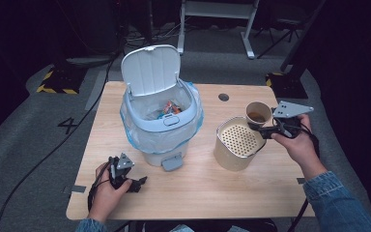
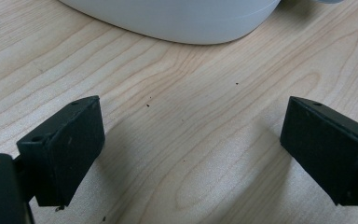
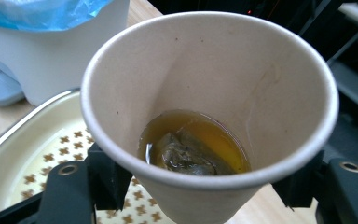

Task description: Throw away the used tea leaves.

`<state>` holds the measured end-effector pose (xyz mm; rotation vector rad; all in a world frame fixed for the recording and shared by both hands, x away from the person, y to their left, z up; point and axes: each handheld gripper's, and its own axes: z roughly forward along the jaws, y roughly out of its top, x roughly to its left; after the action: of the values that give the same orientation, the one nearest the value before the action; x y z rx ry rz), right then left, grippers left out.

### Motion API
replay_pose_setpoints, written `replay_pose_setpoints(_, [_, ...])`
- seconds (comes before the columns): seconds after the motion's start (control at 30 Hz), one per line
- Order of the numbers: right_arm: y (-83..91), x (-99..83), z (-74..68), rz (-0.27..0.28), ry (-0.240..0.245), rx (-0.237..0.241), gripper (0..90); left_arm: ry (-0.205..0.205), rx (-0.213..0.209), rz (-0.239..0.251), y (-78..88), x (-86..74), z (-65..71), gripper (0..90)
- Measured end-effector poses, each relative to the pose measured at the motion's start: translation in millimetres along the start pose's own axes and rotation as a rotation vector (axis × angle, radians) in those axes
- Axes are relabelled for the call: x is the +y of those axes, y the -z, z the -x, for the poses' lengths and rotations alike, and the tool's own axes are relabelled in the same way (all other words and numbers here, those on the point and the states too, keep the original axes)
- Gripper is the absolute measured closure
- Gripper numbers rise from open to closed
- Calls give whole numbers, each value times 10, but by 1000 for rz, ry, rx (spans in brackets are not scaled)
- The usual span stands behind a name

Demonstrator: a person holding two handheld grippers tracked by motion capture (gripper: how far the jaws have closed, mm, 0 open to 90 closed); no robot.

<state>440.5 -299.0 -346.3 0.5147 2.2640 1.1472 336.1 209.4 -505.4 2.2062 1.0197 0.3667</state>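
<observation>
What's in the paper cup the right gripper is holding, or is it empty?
Not empty. The paper cup holds shallow brown liquid with a used tea bag at the bottom, gripped by the right gripper.

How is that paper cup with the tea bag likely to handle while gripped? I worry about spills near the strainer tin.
The paper cup looks thin-walled, so the right tool clamped low on it could dent it. It probably weighs little: only shallow tea and a soaked tea bag lie inside. Tilting it would likely slosh liquid toward the perforated tin.

Matt paper cup (image 3: pixel 205 84), glossy plastic bin (image 1: pixel 162 121), smooth wooden table (image 1: pixel 198 183)
</observation>
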Motion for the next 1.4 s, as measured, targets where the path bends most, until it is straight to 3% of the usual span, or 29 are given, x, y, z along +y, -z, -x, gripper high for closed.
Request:
replay_pose_setpoints(0.17, [27,42,-33,-4,147,-66,336,0,1,2,-1,-1,1,66])
replay_pose_setpoints(0.3, [38,69,-94,-17,304,-120,344,-6,6,1,3,0,0,67])
replay_pose_setpoints(0.53, [43,71,-166,-63,485,-199,350,-6,6,1,3,-1,1,68])
replay_pose_setpoints(0.57, [41,66,-187,-76,532,-217,351,-7,6,-1,4,0,0,68])
replay_pose_setpoints(0.83, [4,70,-331,-172,768,-315,353,-7,6,-1,4,-1,0,68])
replay_pose_setpoints(1.0, [-32,87,-458,-229,968,-404,353,-6,7,1,3,-1,1,68])
replay_pose_setpoints(1.1, [-58,76,-517,-261,1036,-436,354,-7,7,1,3,-1,1,68])
replay_pose_setpoints(1.27, [-109,49,-593,-324,1202,-515,354,-6,6,1,3,-1,1,68])
replay_pose_setpoints(1.37, [-151,23,-657,-372,1339,-579,354,-6,7,1,3,-1,1,68])
replay_pose_setpoints(1.4, [-174,5,-685,-383,1406,-613,354,-7,6,-1,4,-1,0,68])
